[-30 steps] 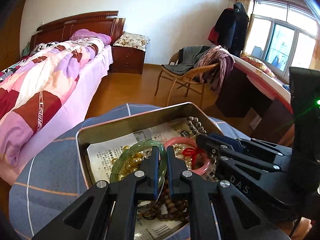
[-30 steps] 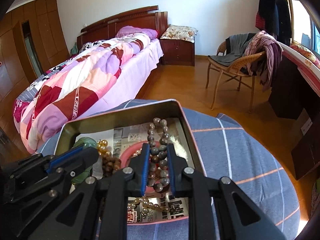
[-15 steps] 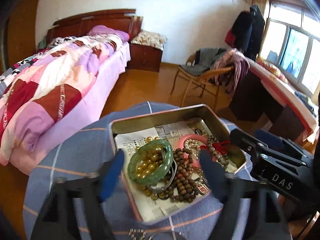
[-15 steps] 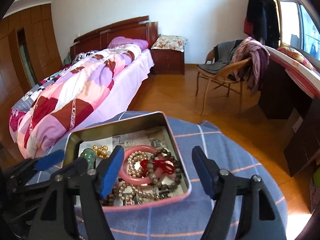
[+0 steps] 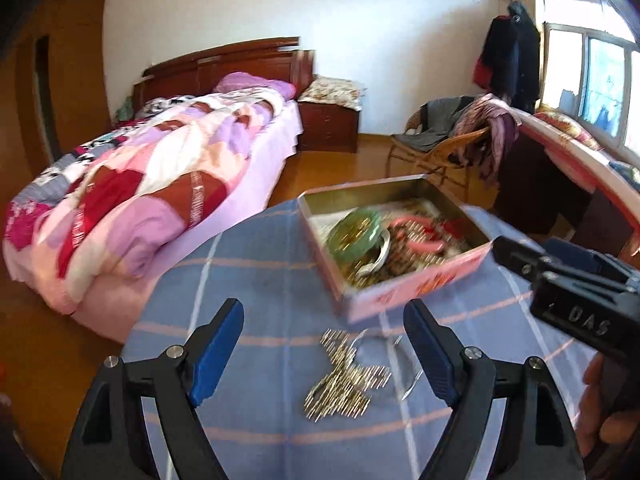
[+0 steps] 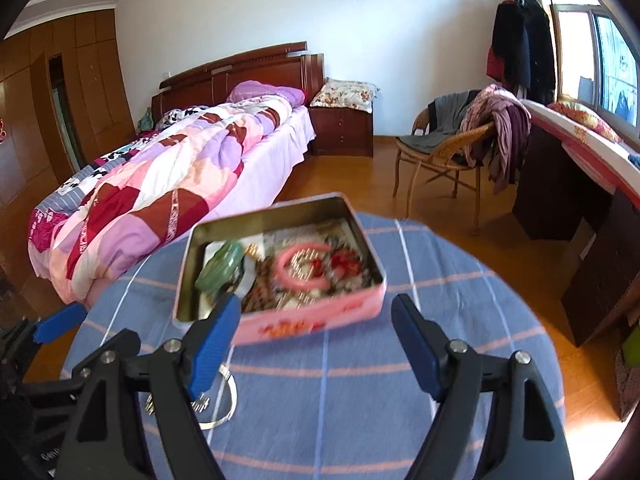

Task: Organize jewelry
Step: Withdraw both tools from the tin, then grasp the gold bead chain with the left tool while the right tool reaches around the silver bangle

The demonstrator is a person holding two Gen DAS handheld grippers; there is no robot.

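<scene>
A pink metal tin (image 5: 416, 288) (image 6: 312, 320) stands on the round table with the blue checked cloth (image 5: 256, 280) (image 6: 400, 392). It holds a green bangle (image 5: 356, 232) (image 6: 220, 268), a pink bangle (image 6: 300, 276), red cord and bead strings. A gold bead strand (image 5: 344, 380) and a thin silver ring (image 6: 226, 400) lie on the cloth in front of the tin. My left gripper (image 5: 324, 352) is open and empty above the gold strand. My right gripper (image 6: 316, 344) is open and empty, just in front of the tin.
A bed with a patchwork quilt (image 6: 160, 184) stands left of the table. A wicker chair with clothes (image 6: 460, 148) and a dark desk (image 6: 580, 184) stand at the right. The right gripper's body shows at the left wrist view's right edge (image 5: 580, 300).
Both grippers opened, let go of the bangle and bead string in the tin, and drew back toward the table's near side. The tin now lies farther off.
</scene>
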